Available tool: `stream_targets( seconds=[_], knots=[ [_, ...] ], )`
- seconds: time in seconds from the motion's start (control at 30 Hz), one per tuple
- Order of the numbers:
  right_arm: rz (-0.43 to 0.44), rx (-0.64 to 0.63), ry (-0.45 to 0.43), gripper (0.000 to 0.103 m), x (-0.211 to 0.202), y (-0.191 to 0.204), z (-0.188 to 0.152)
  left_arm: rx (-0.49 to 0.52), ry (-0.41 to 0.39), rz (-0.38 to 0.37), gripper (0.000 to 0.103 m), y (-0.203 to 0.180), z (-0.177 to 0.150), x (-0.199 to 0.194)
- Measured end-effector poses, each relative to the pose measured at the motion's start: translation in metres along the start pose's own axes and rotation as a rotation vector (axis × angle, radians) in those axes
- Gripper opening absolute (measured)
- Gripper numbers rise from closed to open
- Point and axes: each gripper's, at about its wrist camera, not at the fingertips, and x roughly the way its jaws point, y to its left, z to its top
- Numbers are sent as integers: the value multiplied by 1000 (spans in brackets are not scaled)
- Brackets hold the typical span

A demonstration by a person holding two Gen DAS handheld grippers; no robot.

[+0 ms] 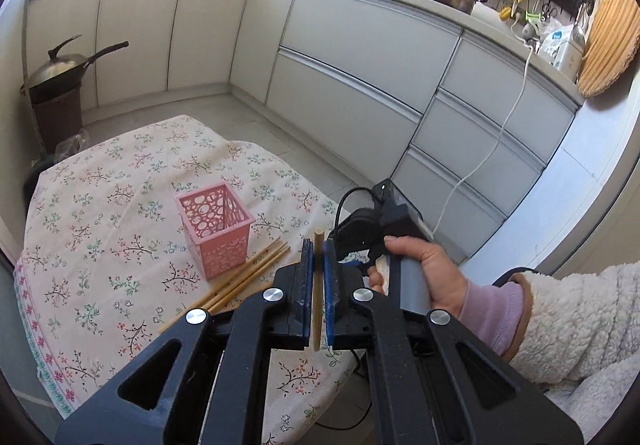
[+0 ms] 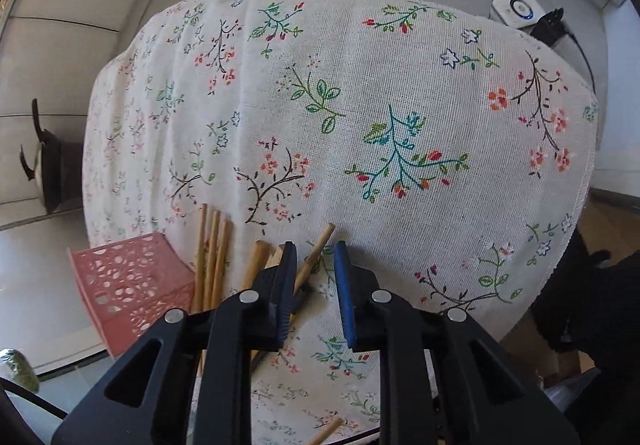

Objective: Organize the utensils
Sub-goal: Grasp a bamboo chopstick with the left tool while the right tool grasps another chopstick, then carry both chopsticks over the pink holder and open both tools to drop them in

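The pink basket [image 1: 216, 231] stands upright on the bench [image 1: 100, 181]; I see nothing inside it. Loose wooden chopsticks [image 1: 244, 277] lie just beside it on the flowered cloth. My left hand-held gripper [image 1: 317, 277] is pressed together on one chopstick [image 1: 318, 265]. Only the right wrist view shows my right hand-held gripper [image 2: 316, 265]: its jaws stand a little apart around another chopstick [image 2: 316, 255], not pressing it.

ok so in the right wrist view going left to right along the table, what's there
pink holder → bundle of chopsticks lying flat beside it → single chopstick between the right gripper's fingers → bare floral tablecloth
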Motion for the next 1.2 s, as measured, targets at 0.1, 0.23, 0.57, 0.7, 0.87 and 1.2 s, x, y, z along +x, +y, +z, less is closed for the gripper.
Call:
stream_targets(
  seconds=[0.1,0.23,0.57,0.7,0.87,1.2],
  knots=[
    [-33,-21,-13,20,4,8,1,-11,-14,6,4,4,0,-1],
    [-42,-37,-44,12,7,12,1,-9,-22,9,4,3,0,-4],
    [140,-70,-131,5,-32,-3,2,-58,-133,39,4,4,3,-27],
    [211,-172,-207,5,-74,-1,-8,-87,-185,61,4,3,6,-36],
    [266,-305,-268,5,-124,1,-32,-124,-227,96,4,2,10,-45],
    [312,-528,-452,5,-227,4,-71,-178,-301,162,4,3,38,-64]
  ],
)
